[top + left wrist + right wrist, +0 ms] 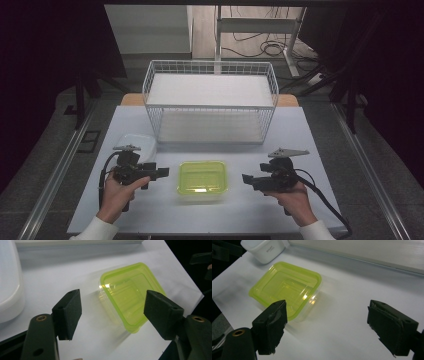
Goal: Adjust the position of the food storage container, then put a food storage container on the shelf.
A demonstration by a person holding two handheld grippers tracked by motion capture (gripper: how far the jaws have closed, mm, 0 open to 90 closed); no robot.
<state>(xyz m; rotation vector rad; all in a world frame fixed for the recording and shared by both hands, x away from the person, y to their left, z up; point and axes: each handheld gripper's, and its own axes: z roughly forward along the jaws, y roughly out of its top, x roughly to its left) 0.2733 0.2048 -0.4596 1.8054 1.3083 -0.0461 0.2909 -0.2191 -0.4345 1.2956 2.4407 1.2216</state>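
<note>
Left gripper view gives us our own left gripper (111, 313) with its two black pads spread wide and nothing between them; the table shows through the gap. Beyond the pads lies the shallow, clear rectangular plastic container with its translucent lime-green lid (130, 293), flat on the white table (62, 277), with a pale white lidded tub (8, 282) off at the view's left edge. The right gripper (324, 326) stands equally wide and empty, with the same green-lidded container ahead of its left pad.

We judge the container light and thin-walled, stiff enough at the rim but likely to flex or skid if we squeeze its smooth sides. The firmest hold, in our view, is across the lid's raised lip at a short edge, or one gripper on each opposite side.

In the high view our left gripper (162, 173) and right gripper (246, 178) flank the container (202, 180), each near it but apart from it, jaws pointing inward and roughly level. Both hands grip the handles from below, forearms coming in from the near edge. Behind stands a white wire basket (210, 67).
</note>
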